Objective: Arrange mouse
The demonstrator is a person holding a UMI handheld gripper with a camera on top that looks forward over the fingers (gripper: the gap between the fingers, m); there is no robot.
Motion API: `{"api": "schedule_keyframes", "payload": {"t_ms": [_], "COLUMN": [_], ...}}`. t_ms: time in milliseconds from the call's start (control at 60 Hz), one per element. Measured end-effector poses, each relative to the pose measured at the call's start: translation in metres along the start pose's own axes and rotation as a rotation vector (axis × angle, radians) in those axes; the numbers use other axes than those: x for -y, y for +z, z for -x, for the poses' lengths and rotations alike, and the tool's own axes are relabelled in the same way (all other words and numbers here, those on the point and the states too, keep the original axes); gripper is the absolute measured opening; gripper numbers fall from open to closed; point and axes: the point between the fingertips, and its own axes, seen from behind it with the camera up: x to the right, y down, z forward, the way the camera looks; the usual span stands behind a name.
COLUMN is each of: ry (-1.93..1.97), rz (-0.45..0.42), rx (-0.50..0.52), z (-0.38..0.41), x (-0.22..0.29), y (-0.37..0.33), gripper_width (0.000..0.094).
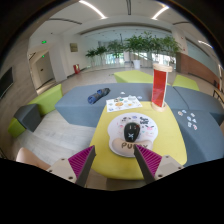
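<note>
A black computer mouse (131, 130) lies on a round white mouse pad (133, 132) with printed letters, on a yellow table (108, 140). My gripper (115, 160) hangs above the near end of the table, short of the pad. Its two fingers, with magenta pads (82, 160), stand wide apart and hold nothing. The mouse lies just beyond the fingertips, a little toward the right finger (148, 160).
A white sheet with small coloured items (124, 103) lies at the far end of the table. A red standing sign (159, 88) is beyond it to the right. Grey and green sofa blocks (70, 105) surround the table. Potted plants (140, 45) stand at the back.
</note>
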Motion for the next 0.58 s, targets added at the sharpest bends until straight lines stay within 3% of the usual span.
{"api": "schedule_keyframes", "payload": {"t_ms": [233,367,583], "ry": [-0.061,-0.117,-0.037], "rz": [-0.021,-0.008,0.013], "rx": [-0.006,-0.057,0.012], "z": [-0.013,-0.034,-0.028], "x": [-0.014,-0.024,-0.041], "y": [-0.033,-0.032,-0.022], "gripper_width": [0.0825,0.0827,0.0828]}}
